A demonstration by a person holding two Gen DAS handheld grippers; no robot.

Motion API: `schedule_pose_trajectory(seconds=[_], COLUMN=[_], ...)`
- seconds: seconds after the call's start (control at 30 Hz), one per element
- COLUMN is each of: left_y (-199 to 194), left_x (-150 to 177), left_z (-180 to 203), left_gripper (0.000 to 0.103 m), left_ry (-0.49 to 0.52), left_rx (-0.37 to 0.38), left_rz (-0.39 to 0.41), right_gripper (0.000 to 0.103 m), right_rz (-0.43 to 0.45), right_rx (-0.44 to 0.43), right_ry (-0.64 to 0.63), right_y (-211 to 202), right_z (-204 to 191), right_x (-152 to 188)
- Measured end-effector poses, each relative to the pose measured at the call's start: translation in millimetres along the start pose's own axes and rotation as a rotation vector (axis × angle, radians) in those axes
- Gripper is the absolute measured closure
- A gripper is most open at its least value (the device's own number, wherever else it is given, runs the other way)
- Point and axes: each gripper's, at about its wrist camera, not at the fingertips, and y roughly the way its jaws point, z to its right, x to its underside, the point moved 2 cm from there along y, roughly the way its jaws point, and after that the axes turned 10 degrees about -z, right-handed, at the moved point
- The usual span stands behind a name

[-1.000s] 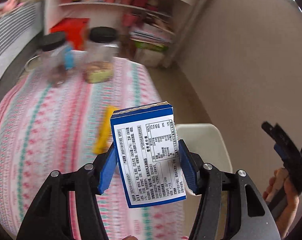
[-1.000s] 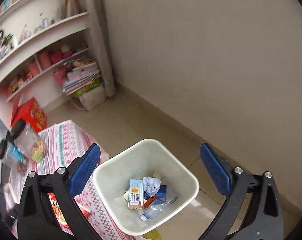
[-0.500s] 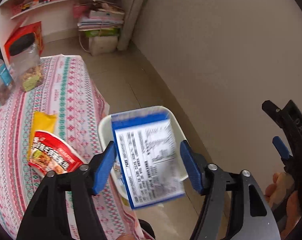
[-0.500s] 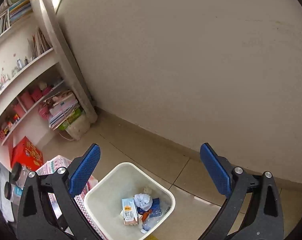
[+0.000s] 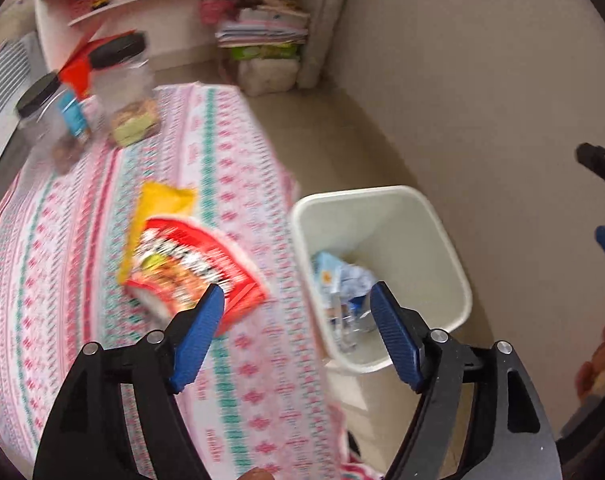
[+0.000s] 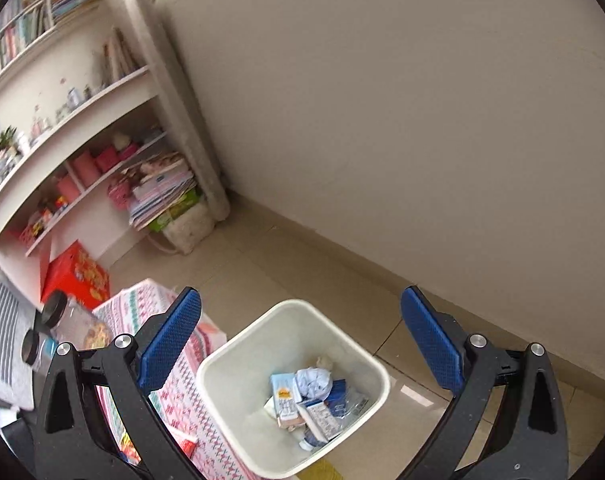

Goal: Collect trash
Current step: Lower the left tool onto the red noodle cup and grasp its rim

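A: Start at the far left. What is on the desk?

B: Two clear jars with black lids at the back edge, both blurred. Nearer, a yellow packet lies under a red snack bag; the two overlap and sit close to the desk's right edge.

A: And the left gripper?

B: Jaws spread wide, nothing between them. It hovers above the desk edge, its left finger just over the red snack bag's near corner.

A: So the red bag looks like the next piece of trash?

B: That is my judgement. To do it well, I would lower over the bag's free right corner, away from the yellow packet, so only one item is pinched. The film looks thin and slippery, so bite well in from the edge and lift before swinging right.

A: Then the bin?

B: The white bin stands on the floor, touching or just beside the desk's cloth. It already holds cartons, a crumpled tissue and a clear bottle. Release low over the opening.

A: The right gripper?

B: Above the bin, jaws apart and empty.

A: Any writing?

B: The bag's print is smeared by blur. The cartons in the bin carry small print, too fine to read.
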Motion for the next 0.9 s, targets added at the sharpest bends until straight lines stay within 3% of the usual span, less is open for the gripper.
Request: schedule_pose_trajectory(seconds=[0.2, 0.4, 0.53, 0.7, 0.8, 0.9], left_y=[13, 26, 35, 50, 71, 91], left_x=[2, -3, -1, -2, -3, 0], left_z=[-65, -102, -109, -107, -107, -105], left_gripper=[0.029, 0.026, 0.025, 0.017, 0.016, 0.016], left_ry=[-0.107, -0.216, -0.312, -0.477, -0.598, -0.634], left_rx=[-0.067, -0.040, 0.020, 0.054, 0.082, 0.104], left_rz=[-0.061, -0.133, -0.168, -0.175, -0.222, -0.266], right_gripper=[0.007, 0.007, 0.007, 0.007, 0.007, 0.007], right_rz=[-0.065, -0.098, -0.110, -0.117, -0.125, -0.138], right_rx=[-0.026, -0.030, -0.035, -0.045, -0.042, -0.037], right_ry=[-0.081, -0.157, -0.174, -0.188, -0.194, -0.185], right_y=[11, 17, 19, 20, 22, 26], right_z=[-27, -48, -55, -60, -59, -55], right_x=[10, 18, 20, 22, 23, 21])
